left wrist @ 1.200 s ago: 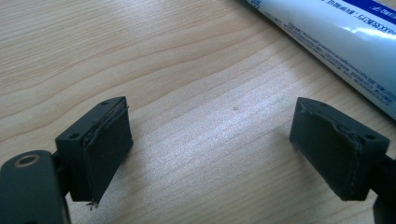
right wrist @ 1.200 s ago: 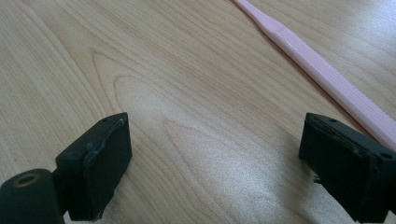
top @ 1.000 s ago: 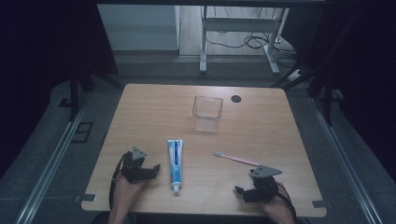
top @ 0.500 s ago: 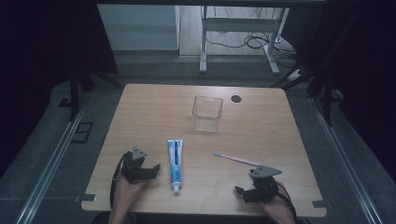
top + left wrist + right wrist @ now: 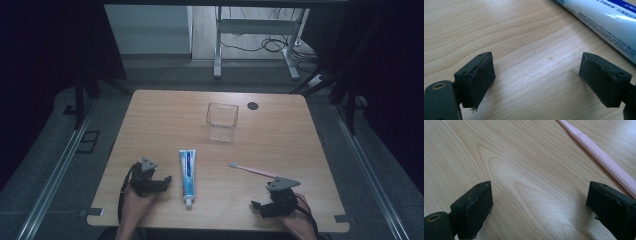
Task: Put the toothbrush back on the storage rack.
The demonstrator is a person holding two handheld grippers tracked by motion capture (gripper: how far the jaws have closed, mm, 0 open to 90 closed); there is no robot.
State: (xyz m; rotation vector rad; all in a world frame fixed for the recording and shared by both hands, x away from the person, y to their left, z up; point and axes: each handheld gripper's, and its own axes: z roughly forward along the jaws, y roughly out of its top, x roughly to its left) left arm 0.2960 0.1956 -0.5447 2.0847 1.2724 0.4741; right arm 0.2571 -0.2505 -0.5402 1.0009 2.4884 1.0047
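Two light things are lying low in the frame, a soft toothpaste tube [image 5: 188, 176] beside the wide-open left gripper [image 5: 161, 183] and a stiff, slim toothbrush [image 5: 256, 171] near the equally open right gripper [image 5: 260, 207], each probably best pinched mid-length.

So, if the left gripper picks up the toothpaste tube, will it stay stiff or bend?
The toothpaste tube looks soft-walled, so it would probably dent and sag. Its glossy skin may slip. Lying flat, it seems unlikely to roll.
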